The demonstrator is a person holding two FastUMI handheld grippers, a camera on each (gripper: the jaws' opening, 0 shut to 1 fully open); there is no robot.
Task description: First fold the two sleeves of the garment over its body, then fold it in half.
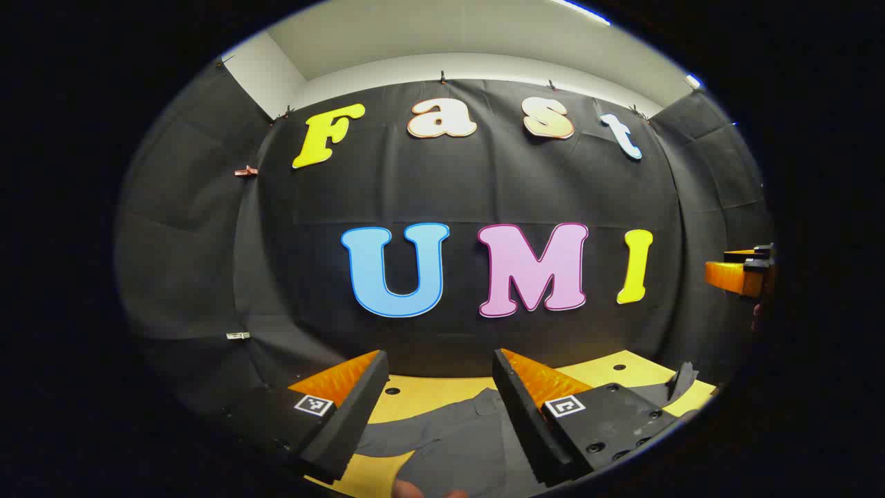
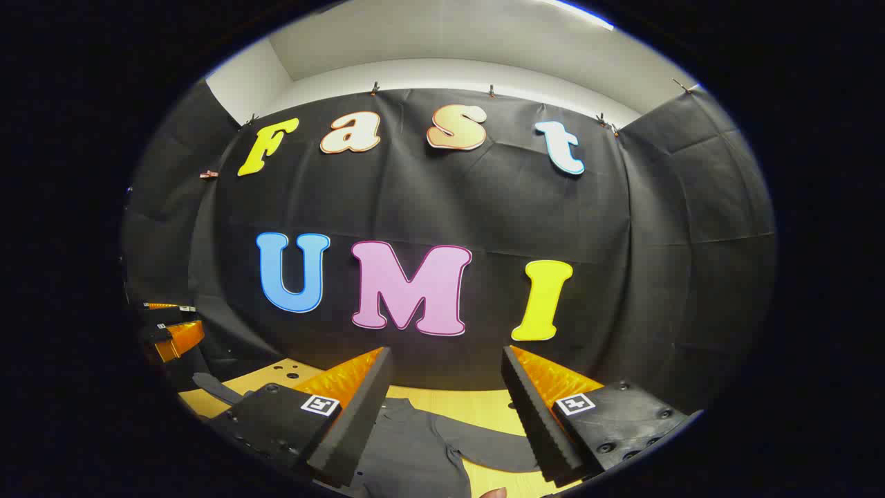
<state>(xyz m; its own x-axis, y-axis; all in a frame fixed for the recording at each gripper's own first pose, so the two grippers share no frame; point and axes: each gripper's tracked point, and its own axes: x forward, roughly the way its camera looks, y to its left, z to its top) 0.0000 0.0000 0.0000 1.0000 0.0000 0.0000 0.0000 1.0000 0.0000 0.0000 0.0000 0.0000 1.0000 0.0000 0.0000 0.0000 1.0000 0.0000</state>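
Jaws wide on left gripper (image 1: 437, 387) and right gripper (image 2: 446, 387), raised over garment (image 1: 449, 443) at 6 o'clock on desk (image 1: 608, 366), nothing gripped, likely poised for sleeve folds.

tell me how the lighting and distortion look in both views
Left gripper view: strong fisheye bend curves the wall; bright ceiling strip, dim toward the edges; the grey garment on the yellow table is sharp. Right gripper view: same curving, the garment evenly lit, the left gripper dim at the margin.
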